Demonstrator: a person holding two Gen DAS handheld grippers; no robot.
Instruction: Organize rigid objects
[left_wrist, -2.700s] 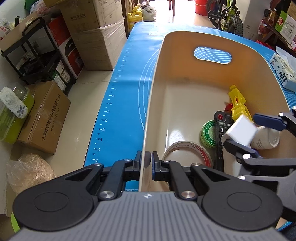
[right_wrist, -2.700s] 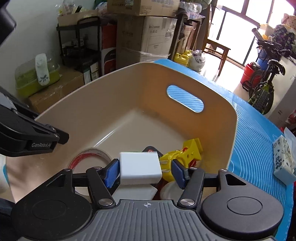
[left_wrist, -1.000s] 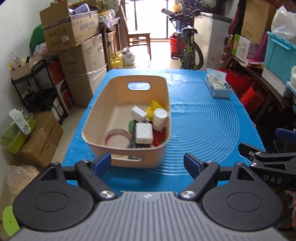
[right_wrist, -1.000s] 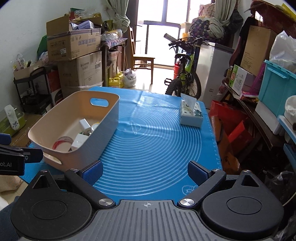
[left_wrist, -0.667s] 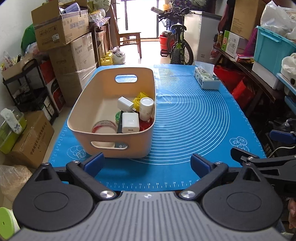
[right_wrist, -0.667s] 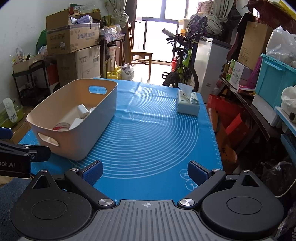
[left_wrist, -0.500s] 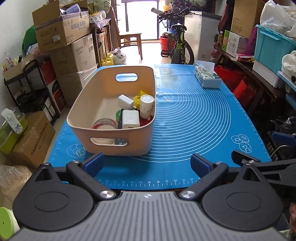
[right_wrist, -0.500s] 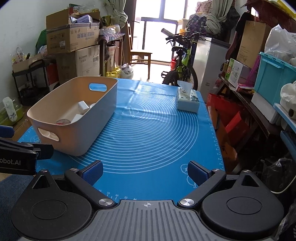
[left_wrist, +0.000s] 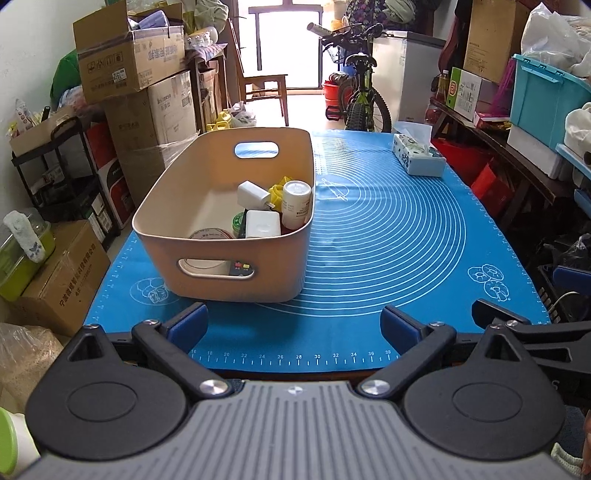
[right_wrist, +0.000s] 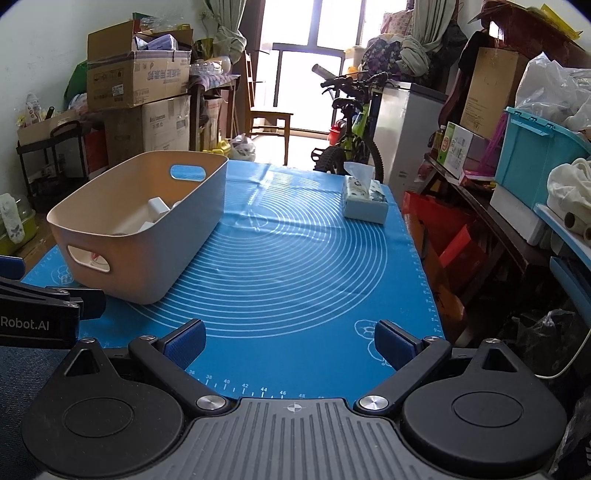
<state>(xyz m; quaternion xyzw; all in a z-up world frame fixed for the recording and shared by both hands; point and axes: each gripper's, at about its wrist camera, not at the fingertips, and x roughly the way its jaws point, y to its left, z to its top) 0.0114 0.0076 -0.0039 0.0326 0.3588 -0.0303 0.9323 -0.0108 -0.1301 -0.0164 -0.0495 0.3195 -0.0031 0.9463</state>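
Observation:
A beige bin (left_wrist: 207, 206) stands on the left half of the blue mat (left_wrist: 388, 236). It holds a white charger block (left_wrist: 263, 223), a second white adapter (left_wrist: 252, 194), a white bottle (left_wrist: 296, 204), yellow pieces (left_wrist: 277, 191), tape rolls (left_wrist: 208, 235) and a remote. The bin also shows in the right wrist view (right_wrist: 192, 206). My left gripper (left_wrist: 294, 325) is open and empty at the mat's near edge, in front of the bin. My right gripper (right_wrist: 290, 341) is open and empty, also at the near edge, to the right of the bin.
A tissue box (left_wrist: 417, 158) sits at the mat's far right corner, also in the right wrist view (right_wrist: 364, 206). Cardboard boxes (left_wrist: 129, 66) and a black shelf stand left of the table. A bicycle (right_wrist: 347, 144) and storage bins stand behind and to the right.
My right gripper let go of the white charger block, which now lies in the bin. Both grippers opened and drew back from the bin to the mat's near edge.

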